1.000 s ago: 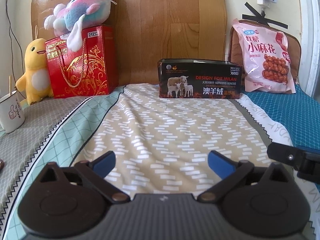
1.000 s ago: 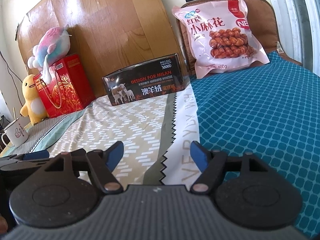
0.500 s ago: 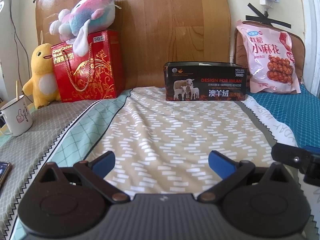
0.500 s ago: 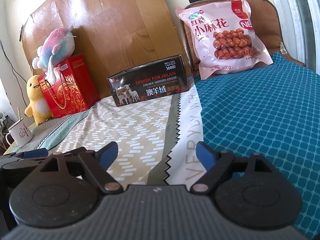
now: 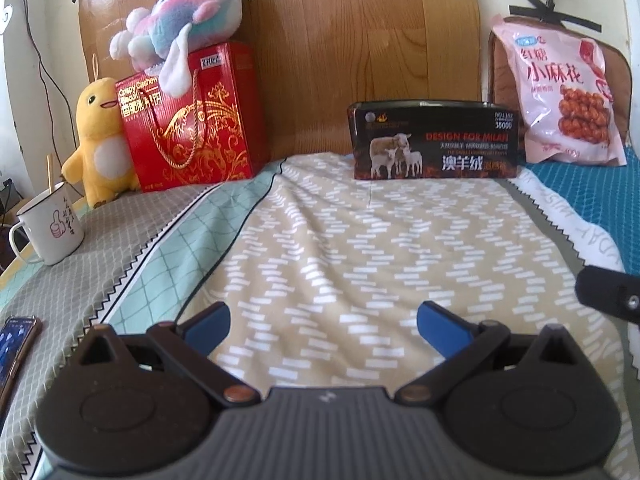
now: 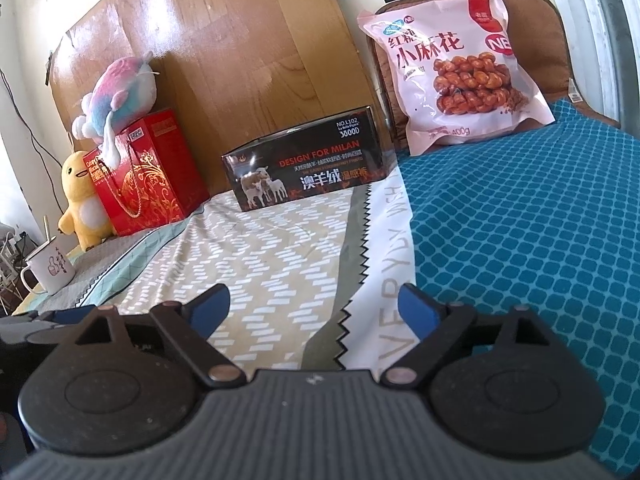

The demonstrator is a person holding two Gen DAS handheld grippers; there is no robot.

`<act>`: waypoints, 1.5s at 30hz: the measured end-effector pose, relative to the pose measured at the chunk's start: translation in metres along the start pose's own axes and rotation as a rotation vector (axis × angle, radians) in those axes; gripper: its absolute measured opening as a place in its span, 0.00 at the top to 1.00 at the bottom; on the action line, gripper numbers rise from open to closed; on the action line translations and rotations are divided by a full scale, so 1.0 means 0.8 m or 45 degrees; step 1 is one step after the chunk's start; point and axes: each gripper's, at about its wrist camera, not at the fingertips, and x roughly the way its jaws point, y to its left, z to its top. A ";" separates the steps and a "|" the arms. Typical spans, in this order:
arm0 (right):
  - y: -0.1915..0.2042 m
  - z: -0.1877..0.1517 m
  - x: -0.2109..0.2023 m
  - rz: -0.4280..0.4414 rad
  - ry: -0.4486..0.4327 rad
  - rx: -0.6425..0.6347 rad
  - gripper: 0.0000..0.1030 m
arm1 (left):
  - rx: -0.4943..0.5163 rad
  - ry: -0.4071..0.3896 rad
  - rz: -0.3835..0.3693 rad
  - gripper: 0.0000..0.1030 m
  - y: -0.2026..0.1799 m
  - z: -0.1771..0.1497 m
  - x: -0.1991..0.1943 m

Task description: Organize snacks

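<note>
A pink bag of twisted dough snacks (image 5: 560,96) (image 6: 456,68) leans upright at the back right. A red gift box of biscuits (image 5: 188,120) (image 6: 144,172) stands at the back left. A black box with sheep on it (image 5: 434,140) (image 6: 308,164) stands at the back middle. My left gripper (image 5: 322,320) is open and empty, low over the bed, far from all of them. My right gripper (image 6: 314,308) is open and empty, also low over the bed; its body shows at the right edge of the left wrist view (image 5: 608,292).
A pastel plush toy (image 5: 180,16) sits on the red box, with a yellow plush duck (image 5: 98,136) beside it. A white mug (image 5: 50,226) and a phone (image 5: 16,340) lie at the left. A wooden headboard (image 5: 360,28) stands behind. The bed has patterned covers (image 5: 360,248).
Both grippers have drawn back and tilted a little, so the boxes and bag look slightly farther. The phone has come into view at the left. Both grippers stay open.
</note>
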 end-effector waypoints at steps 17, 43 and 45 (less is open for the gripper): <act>0.001 -0.001 0.001 -0.024 -0.003 -0.005 0.09 | -0.003 0.025 -0.093 0.00 0.003 -0.001 0.005; 0.013 -0.004 -0.012 -0.114 -0.121 -0.077 0.09 | -0.026 -0.058 -0.118 0.00 0.006 -0.004 -0.006; 0.013 -0.004 -0.013 -0.116 -0.127 -0.075 0.09 | -0.022 -0.059 -0.117 0.00 0.005 -0.004 -0.006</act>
